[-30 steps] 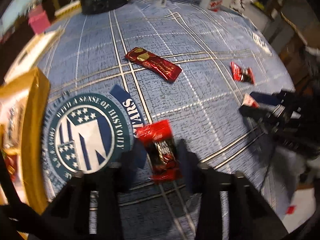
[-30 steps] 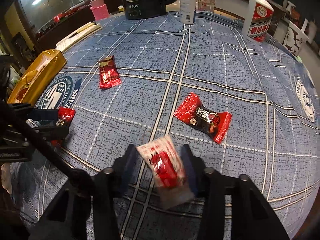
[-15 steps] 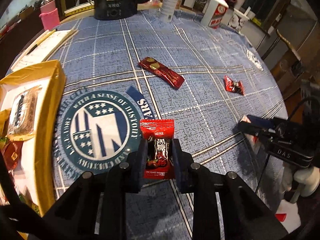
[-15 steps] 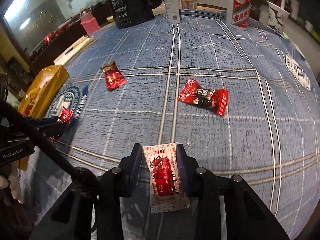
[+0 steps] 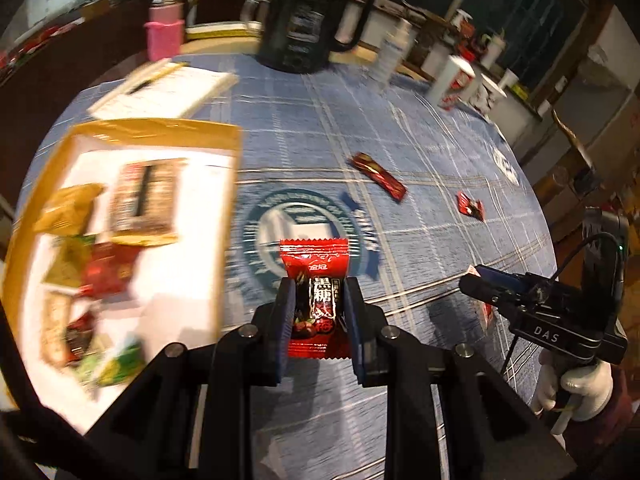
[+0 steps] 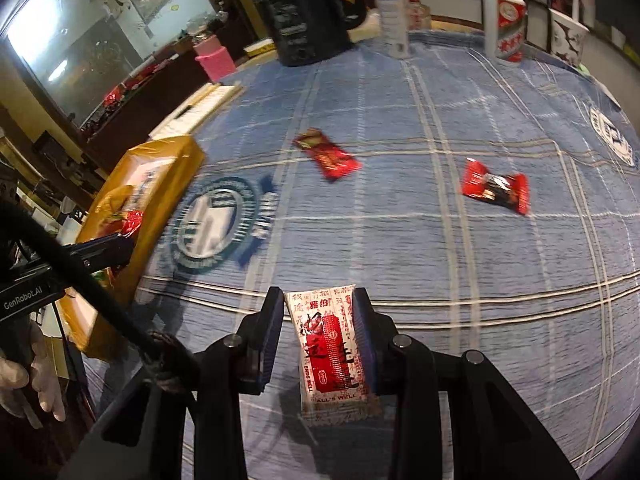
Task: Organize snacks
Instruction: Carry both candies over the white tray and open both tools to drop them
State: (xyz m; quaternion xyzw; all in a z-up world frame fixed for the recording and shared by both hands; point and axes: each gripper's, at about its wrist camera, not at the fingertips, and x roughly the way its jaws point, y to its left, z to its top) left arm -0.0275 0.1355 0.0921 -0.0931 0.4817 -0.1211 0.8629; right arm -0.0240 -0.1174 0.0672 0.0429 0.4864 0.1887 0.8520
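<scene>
My left gripper (image 5: 318, 304) is shut on a red and black candy packet (image 5: 316, 280) and holds it above the blue tablecloth, just right of the gold tray (image 5: 160, 130) that holds several snacks. My right gripper (image 6: 320, 320) is shut on a white and red sachet (image 6: 334, 350), lifted off the cloth. A long red bar (image 5: 378, 176) and a small red candy (image 5: 471, 206) lie on the cloth further away; they also show in the right wrist view, the bar (image 6: 328, 154) and the candy (image 6: 496, 186). The right gripper shows at the right edge of the left wrist view (image 5: 476, 284).
A black kettle (image 5: 308, 20), a white bottle (image 5: 394, 54), a pink cup (image 5: 164, 36), a red and white carton (image 6: 506, 24) and a notepad (image 5: 164, 90) stand along the table's far side. The table edge curves down at the right.
Both grippers closed on their packets and lifted them off the cloth. The left gripper has moved left toward the gold tray, which now fills more of its view.
</scene>
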